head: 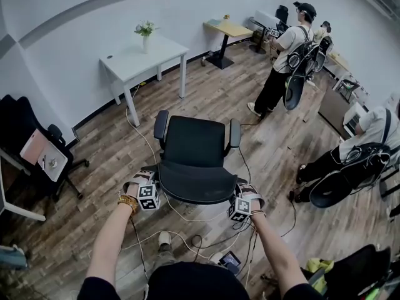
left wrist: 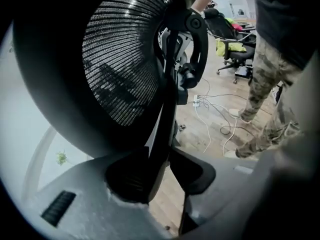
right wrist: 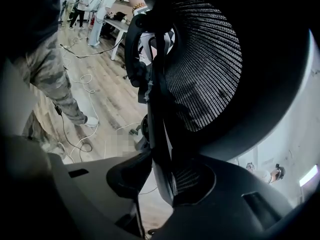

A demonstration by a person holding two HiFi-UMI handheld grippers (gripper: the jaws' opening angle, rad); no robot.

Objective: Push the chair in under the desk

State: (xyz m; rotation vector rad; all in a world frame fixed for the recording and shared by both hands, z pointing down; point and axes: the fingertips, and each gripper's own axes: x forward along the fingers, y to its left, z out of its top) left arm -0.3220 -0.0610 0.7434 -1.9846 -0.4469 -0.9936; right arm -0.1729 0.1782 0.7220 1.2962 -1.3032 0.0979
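The chair (head: 190, 158) is being clamped at its backrest rim by the left gripper (head: 149, 183) and the right gripper (head: 242, 197) alike; it is standing mid-floor, the table (head: 128, 64) lying well apart, ahead-left.

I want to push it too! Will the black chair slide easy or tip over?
Probably glides easily: the black chair stands on smooth wooden floor, though its base is hidden. Both the left gripper and right gripper clamp the backrest high up, so it might tilt a little. Loose cables nearby could snag it.
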